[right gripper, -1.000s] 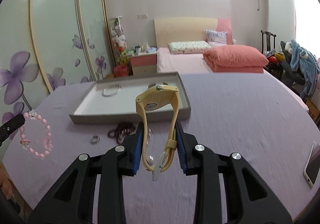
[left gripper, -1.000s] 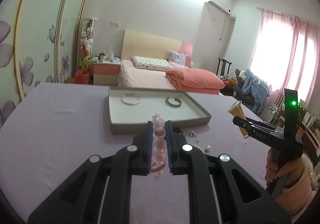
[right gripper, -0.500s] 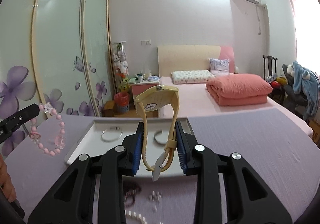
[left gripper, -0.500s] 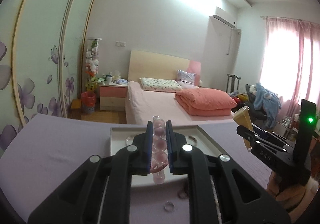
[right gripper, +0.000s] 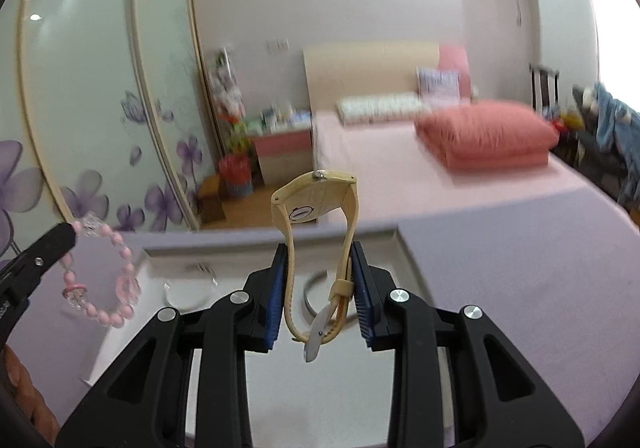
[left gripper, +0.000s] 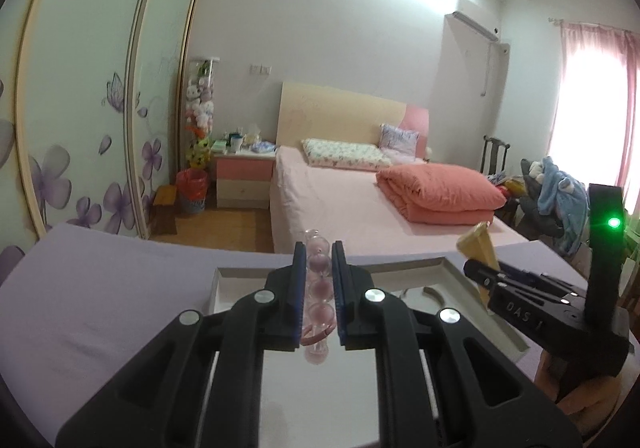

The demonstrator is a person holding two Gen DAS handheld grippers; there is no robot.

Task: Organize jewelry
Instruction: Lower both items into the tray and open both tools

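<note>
Lilac-covered table (left gripper: 100,288): both grippers are now arriving over the shallow white rectangular tray (right gripper: 132,312), left gripper (left gripper: 319,288) clenching the pink bead bracelet (right gripper: 104,280), right gripper (right gripper: 319,288) grasping the yellow plastic wristwatch (right gripper: 316,204); drop-off looks next.

Most of the tray (left gripper: 451,268) is hidden behind the gripper bodies in both views. The bed (right gripper: 440,152) is blurred in the right wrist view. A bangle (right gripper: 310,290) in the tray is partly covered by the watch (right gripper: 316,204).

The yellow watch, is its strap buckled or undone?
Buckled: the watch strap forms a closed loop, its end through the buckle, in the right gripper.
</note>
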